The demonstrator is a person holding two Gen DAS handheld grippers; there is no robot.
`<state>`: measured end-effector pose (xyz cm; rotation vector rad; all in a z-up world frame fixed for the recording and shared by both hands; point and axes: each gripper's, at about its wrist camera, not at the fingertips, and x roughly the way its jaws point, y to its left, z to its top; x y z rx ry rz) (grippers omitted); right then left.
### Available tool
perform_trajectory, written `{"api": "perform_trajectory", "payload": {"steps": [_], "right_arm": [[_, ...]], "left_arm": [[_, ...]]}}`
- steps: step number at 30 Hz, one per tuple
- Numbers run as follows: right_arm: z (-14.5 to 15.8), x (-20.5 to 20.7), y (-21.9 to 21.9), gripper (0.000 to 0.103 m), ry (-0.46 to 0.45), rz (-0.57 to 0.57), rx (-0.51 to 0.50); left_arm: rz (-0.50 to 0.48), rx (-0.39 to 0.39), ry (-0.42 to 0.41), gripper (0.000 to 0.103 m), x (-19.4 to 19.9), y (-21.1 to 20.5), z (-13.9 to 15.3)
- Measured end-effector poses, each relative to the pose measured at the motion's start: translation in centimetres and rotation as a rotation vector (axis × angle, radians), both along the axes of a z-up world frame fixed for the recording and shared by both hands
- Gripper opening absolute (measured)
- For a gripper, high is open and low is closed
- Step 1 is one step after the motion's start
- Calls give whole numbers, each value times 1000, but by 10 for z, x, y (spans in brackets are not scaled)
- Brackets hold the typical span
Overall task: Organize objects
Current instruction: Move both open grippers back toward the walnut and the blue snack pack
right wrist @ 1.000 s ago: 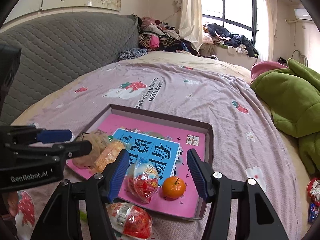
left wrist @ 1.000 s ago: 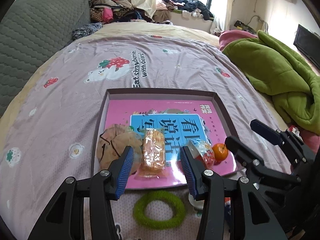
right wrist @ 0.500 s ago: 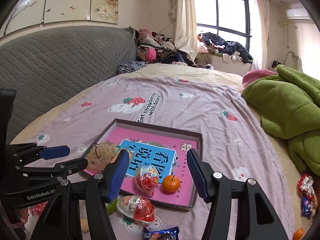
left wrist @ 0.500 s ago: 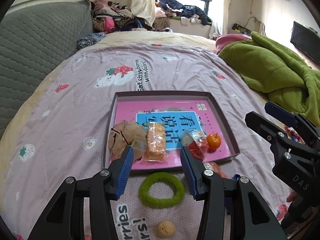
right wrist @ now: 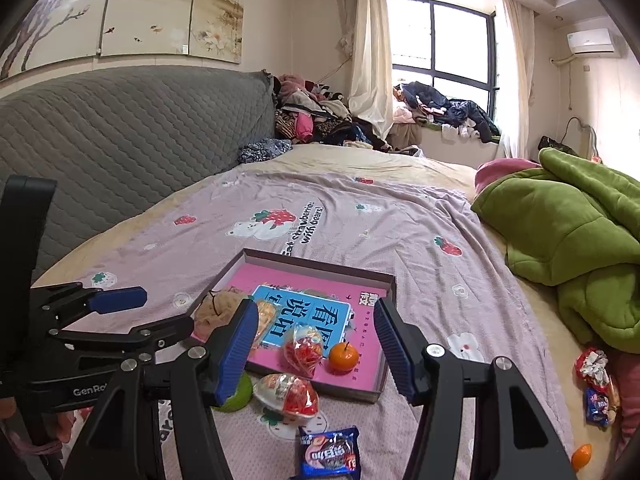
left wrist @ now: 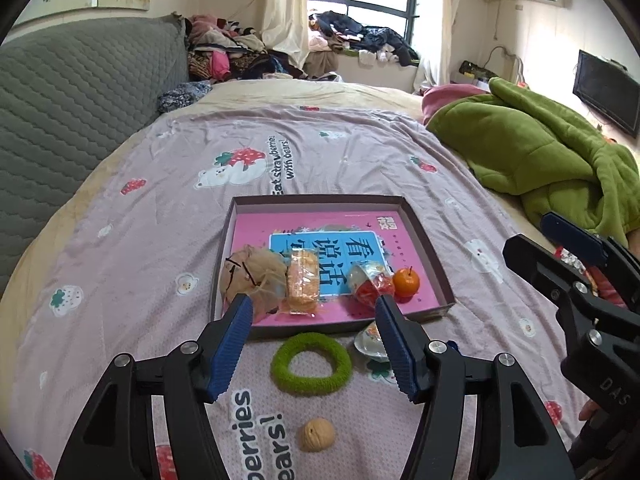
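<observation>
A shallow box [left wrist: 424, 240] [right wrist: 386, 280] with a pink printed floor lies on the purple bedsheet. In it sit a tan mesh pouch [left wrist: 252, 272], an orange wrapped snack [left wrist: 304, 284], a red candy bag [left wrist: 370, 284] [right wrist: 306, 346] and a small orange [left wrist: 406, 282] [right wrist: 343, 356]. In front of the box lie a green fuzzy ring [left wrist: 310, 362], a walnut [left wrist: 317, 434], a second red candy bag [right wrist: 290, 394] and a blue snack pack [right wrist: 330, 454]. My left gripper [left wrist: 314, 344] hangs above the ring, its jaws opening, empty. My right gripper [right wrist: 316, 350] is open and empty, above the box's near edge.
A green blanket [left wrist: 540, 152] [right wrist: 572, 224] is heaped on the right side of the bed. Wrapped sweets [right wrist: 596, 380] and another small orange [right wrist: 581, 456] lie at the right edge. A grey quilted headboard [right wrist: 120, 132] runs along the left, with piled clothes [right wrist: 320, 120] behind.
Both grippers have pulled back and up from the box, so the ring, walnut and blue snack pack now show. The left jaws stand wider than before.
</observation>
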<state>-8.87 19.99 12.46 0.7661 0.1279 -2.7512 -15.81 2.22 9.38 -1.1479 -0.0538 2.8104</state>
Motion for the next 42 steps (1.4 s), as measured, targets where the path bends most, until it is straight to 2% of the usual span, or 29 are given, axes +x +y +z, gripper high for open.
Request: {"api": "perform_trajectory", "payload": {"steps": [19, 42], "right_arm": [[14, 55, -3, 60, 45, 23, 21], [11, 90, -4, 60, 48, 45, 33]], "left_arm": [[-14, 3, 66, 66, 46, 1, 26], [-13, 14, 67, 66, 76, -4, 20]]}}
